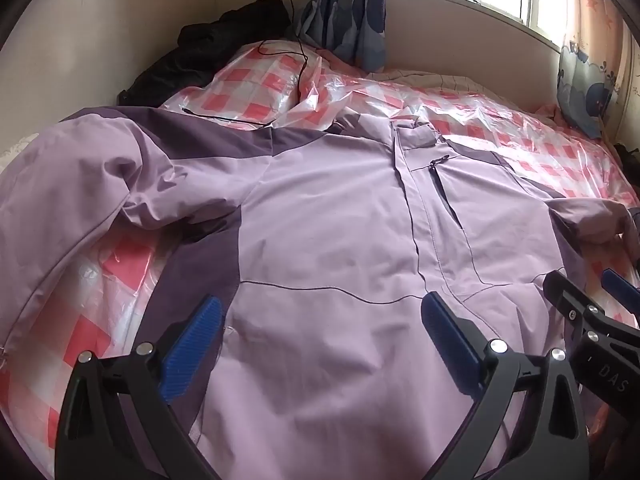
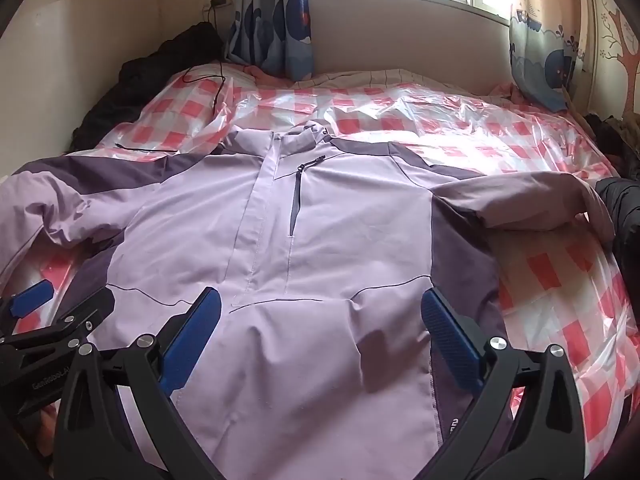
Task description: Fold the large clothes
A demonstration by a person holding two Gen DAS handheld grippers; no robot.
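Note:
A large lilac jacket [image 1: 332, 236] with dark purple panels lies face up on the bed, collar toward the window, sleeves spread to both sides. It also shows in the right wrist view [image 2: 328, 240]. My left gripper [image 1: 320, 320] is open and empty above the jacket's lower left part. My right gripper [image 2: 320, 316] is open and empty above the lower right part near the hem. The right gripper shows at the right edge of the left wrist view [image 1: 592, 300], and the left gripper at the left edge of the right wrist view [image 2: 60, 308].
The bed is covered with a red-and-white checked plastic sheet [image 2: 540, 272]. Black clothing [image 1: 200, 52] is piled at the far left corner by the wall. A black cable [image 1: 296, 40] runs from the wall socket onto the bed. Another dark garment [image 2: 624, 216] lies at the right edge.

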